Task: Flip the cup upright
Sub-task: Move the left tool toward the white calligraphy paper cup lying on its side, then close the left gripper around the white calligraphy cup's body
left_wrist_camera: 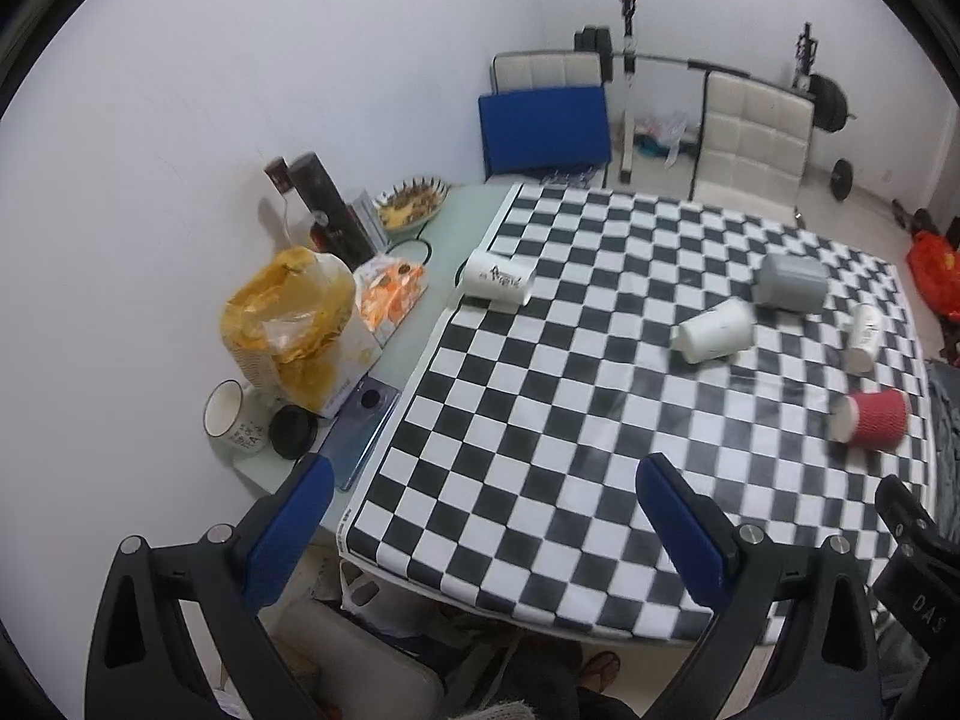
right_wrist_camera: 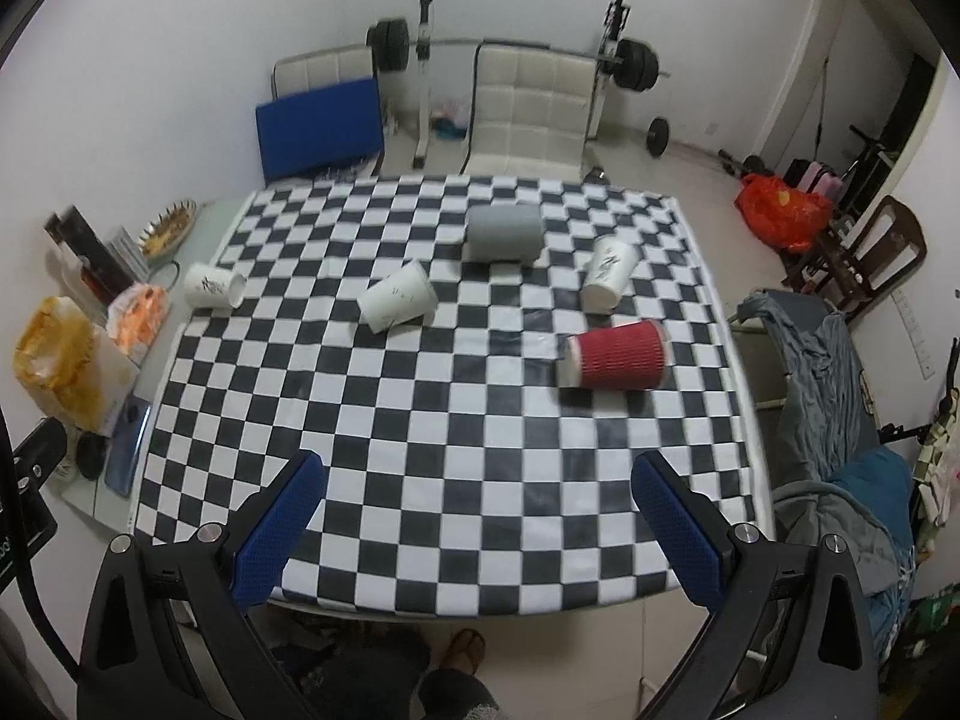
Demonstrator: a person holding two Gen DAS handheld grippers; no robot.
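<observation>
Several cups lie on their sides on the checkered cloth [right_wrist_camera: 420, 420]: a red ribbed cup [right_wrist_camera: 618, 363] [left_wrist_camera: 873, 425] at the right, a white cup [right_wrist_camera: 609, 273] [left_wrist_camera: 862, 330] behind it, a white cup [right_wrist_camera: 399, 297] [left_wrist_camera: 714, 330] in the middle, a grey cup [right_wrist_camera: 504, 233] [left_wrist_camera: 791, 281] at the back, and a white printed cup [right_wrist_camera: 213, 286] [left_wrist_camera: 498, 277] at the left edge. My left gripper [left_wrist_camera: 480, 480] is open and empty above the near left of the cloth. My right gripper [right_wrist_camera: 480, 474] is open and empty above the near edge, short of the red cup.
Left of the cloth on the bare table stand a yellow bag [left_wrist_camera: 288, 324], a snack packet [left_wrist_camera: 390, 291], a mug [left_wrist_camera: 231, 423], a black lid [left_wrist_camera: 292, 432], a phone [left_wrist_camera: 360, 438], dark boxes [left_wrist_camera: 330, 210] and a bowl [left_wrist_camera: 411, 204]. White chairs [right_wrist_camera: 528, 108] and a barbell rack stand behind.
</observation>
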